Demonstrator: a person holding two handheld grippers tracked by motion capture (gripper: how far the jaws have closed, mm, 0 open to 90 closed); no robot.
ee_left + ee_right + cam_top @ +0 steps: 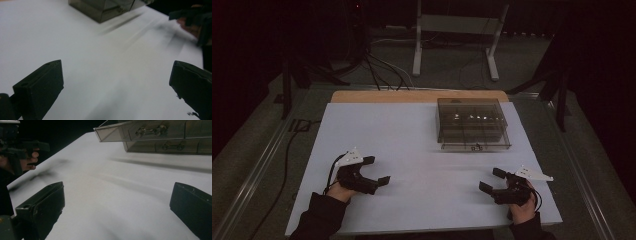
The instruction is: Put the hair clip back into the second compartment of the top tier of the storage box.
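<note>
Nothing is in hand yet; this reads as the opening step, both tools resting before a reach toward the smoky clear compartment box [472, 123].

At about 8 o'clock on the white surface [412, 135], the left hand-held gripper [378, 170] rests low, its jaws spread wide and holding nothing; in the left gripper view only bare white board lies between them, with the box up at 12 o'clock.

The box itself sits at about 1 o'clock on the surface, near the far edge, well apart from both tools. Its lid looks shut, with small latches [477, 147] on the near side facing the person. Through the tinted wall, the right gripper view shows small metal parts [150, 130] lying in separate compartments.

At about 4 o'clock, the right hand-held gripper [493, 180] is likewise wide open and empty, pointing inward toward the left one.

The next move probably calls for carrying a gripper forward to the latches and closing on one, likely with the other steadying the box. Nothing stands in the path. The latches are small, so a slip is the likely risk.
</note>
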